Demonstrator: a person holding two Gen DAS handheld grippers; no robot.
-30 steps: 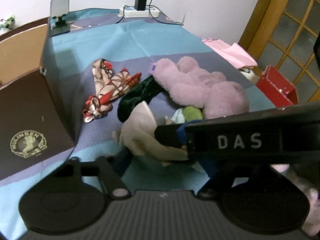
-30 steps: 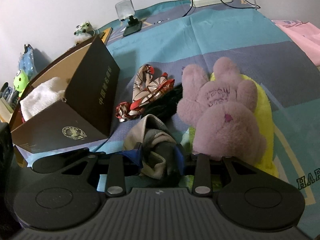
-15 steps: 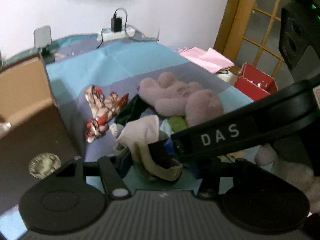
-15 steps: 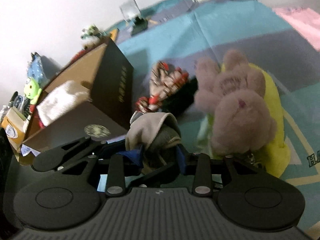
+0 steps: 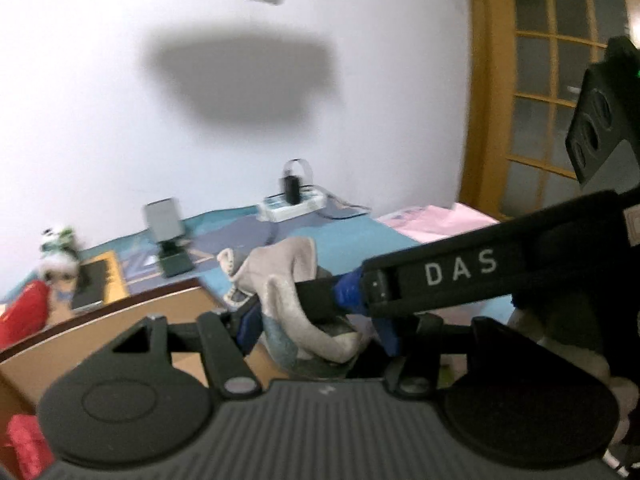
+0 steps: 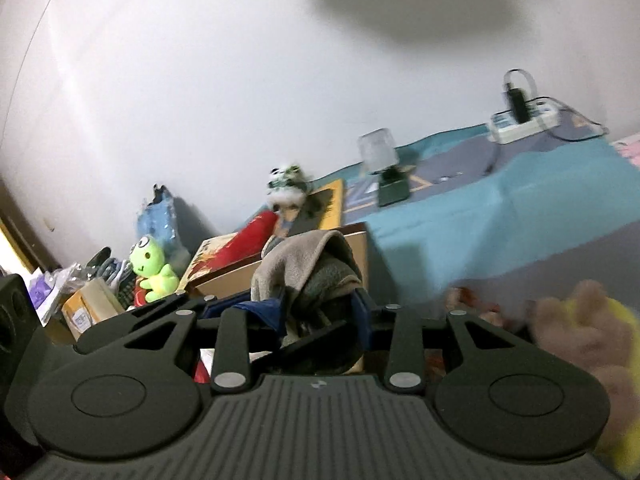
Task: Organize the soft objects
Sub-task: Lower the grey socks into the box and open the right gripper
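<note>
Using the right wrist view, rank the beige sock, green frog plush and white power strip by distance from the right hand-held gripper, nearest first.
1. Beige sock, between the right hand-held gripper's fingers.
2. Green frog plush, on the left.
3. White power strip, far right, by the wall.

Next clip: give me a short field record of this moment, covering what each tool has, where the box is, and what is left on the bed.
held item: beige-grey sock, bunched, lifted off the bed
right tool: shut on the sock
left tool: pads on the same sock, its jaws have just been closing
box: brown cardboard box, directly behind the sock
on bed: pink plush on yellow cloth, blurred
bed cover: blue sheet
</note>
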